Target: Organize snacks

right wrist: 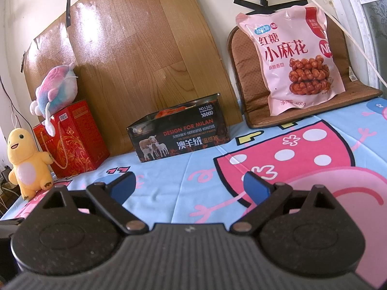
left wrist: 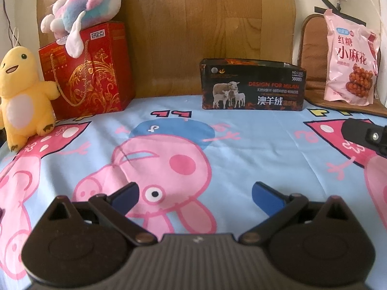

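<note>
so both grippers empty, left gripper [left wrist: 194, 194] and right gripper [right wrist: 188, 184] fingers apart; pink snack bag [right wrist: 292, 60] leans upright on brown cushion [right wrist: 244, 77], well apart from open tin [right wrist: 180, 135], which probably already holds snacks; pinch the bag's top edge, lift clear.

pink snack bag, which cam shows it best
The right wrist view: the pink snack bag is large, whole and readable, leaning on the brown seat cushion. In the left wrist view it sits small and distorted at the far right edge.
</note>
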